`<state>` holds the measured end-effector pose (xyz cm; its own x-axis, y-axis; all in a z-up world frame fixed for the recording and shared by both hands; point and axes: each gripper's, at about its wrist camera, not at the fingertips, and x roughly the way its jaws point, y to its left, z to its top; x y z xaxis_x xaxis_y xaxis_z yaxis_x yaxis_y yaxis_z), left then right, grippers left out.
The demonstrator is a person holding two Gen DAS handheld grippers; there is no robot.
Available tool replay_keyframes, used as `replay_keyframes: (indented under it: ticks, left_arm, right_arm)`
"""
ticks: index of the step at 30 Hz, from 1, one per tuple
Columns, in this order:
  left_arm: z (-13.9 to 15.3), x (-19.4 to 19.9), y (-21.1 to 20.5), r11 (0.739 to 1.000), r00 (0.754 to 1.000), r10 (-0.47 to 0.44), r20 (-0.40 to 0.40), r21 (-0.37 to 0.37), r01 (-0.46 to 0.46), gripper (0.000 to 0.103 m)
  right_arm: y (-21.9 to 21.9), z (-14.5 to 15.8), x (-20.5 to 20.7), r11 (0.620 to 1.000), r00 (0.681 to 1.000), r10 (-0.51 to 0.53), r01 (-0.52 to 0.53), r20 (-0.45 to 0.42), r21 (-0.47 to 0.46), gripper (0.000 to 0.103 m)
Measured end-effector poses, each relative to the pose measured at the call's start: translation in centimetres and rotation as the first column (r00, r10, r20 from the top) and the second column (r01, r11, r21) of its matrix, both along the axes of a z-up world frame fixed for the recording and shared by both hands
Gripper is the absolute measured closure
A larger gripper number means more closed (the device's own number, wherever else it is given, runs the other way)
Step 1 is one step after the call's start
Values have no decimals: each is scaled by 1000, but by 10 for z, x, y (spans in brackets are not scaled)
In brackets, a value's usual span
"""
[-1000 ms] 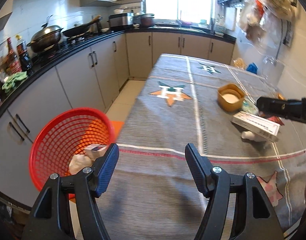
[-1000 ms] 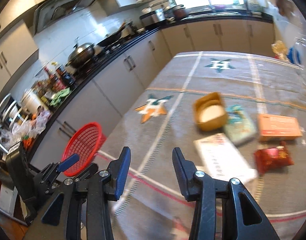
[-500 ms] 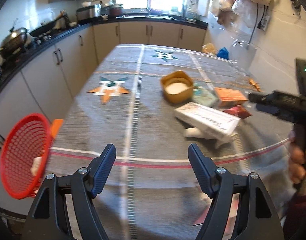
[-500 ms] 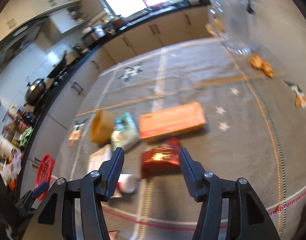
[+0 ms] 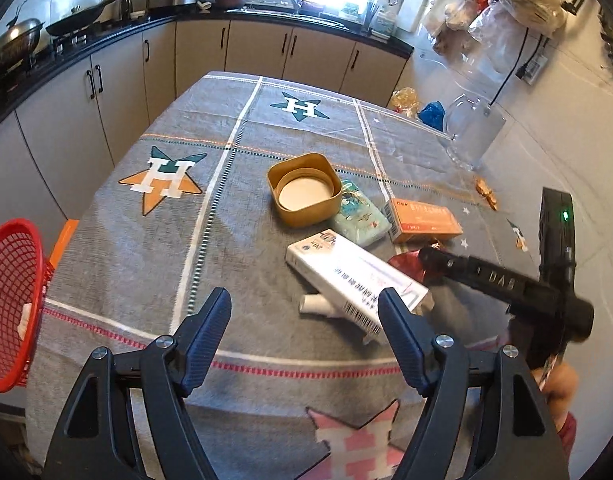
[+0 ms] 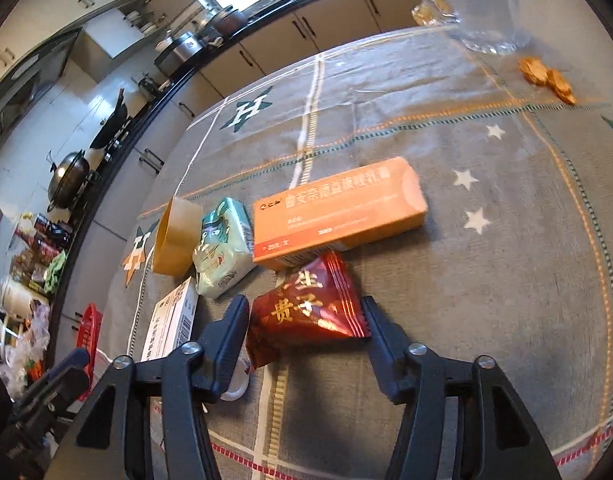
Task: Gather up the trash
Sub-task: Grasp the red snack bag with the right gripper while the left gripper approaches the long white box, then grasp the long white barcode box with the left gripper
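Trash lies on the grey tablecloth (image 5: pixel 234 240): a red snack packet (image 6: pixel 306 312), an orange box (image 6: pixel 338 212), a pale green packet (image 6: pixel 222 244), a brown paper bowl (image 5: pixel 304 190), a long white box (image 5: pixel 354 276) and a small white tube (image 5: pixel 316 304). My right gripper (image 6: pixel 306 320) is open, its fingers on either side of the red packet. My left gripper (image 5: pixel 304 320) is open and empty above the table's near part, short of the white box. A red mesh basket (image 5: pixel 10 300) stands off the table's left edge.
A clear glass jar (image 5: pixel 472 136) stands at the table's far right, with orange wrappers (image 6: pixel 546 78) near it. Kitchen cabinets and a counter with pots (image 5: pixel 14 36) run along the left and back. Bags hang on the right wall.
My left gripper swung right from the basket to face the trash on the table. My right gripper moved forward and now straddles the red packet.
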<state>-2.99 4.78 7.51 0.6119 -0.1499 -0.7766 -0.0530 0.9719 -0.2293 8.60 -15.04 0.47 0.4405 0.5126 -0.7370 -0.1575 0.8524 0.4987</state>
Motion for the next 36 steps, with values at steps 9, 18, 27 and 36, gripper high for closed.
replay_keyframes:
  ticks: [9, 18, 27, 36]
  left_arm:
    - [-9, 28, -18, 999, 997, 35, -65, -39, -38, 28]
    - [-27, 67, -47, 995, 979, 97, -181, 28, -93, 28]
    - [-37, 69, -61, 986, 978, 79, -194, 160, -48, 28]
    - [-47, 46, -39, 989, 980, 30, -194, 146, -1, 54]
  right_arm:
    - [-11, 17, -17, 999, 993, -49, 49, 109, 6, 67]
    - [-47, 28, -23, 985, 976, -171, 166, 133, 49, 67]
    - [-50, 31, -30, 986, 978, -154, 143, 143, 85, 67]
    - [-41, 36, -34, 991, 976, -123, 110, 178, 81, 67]
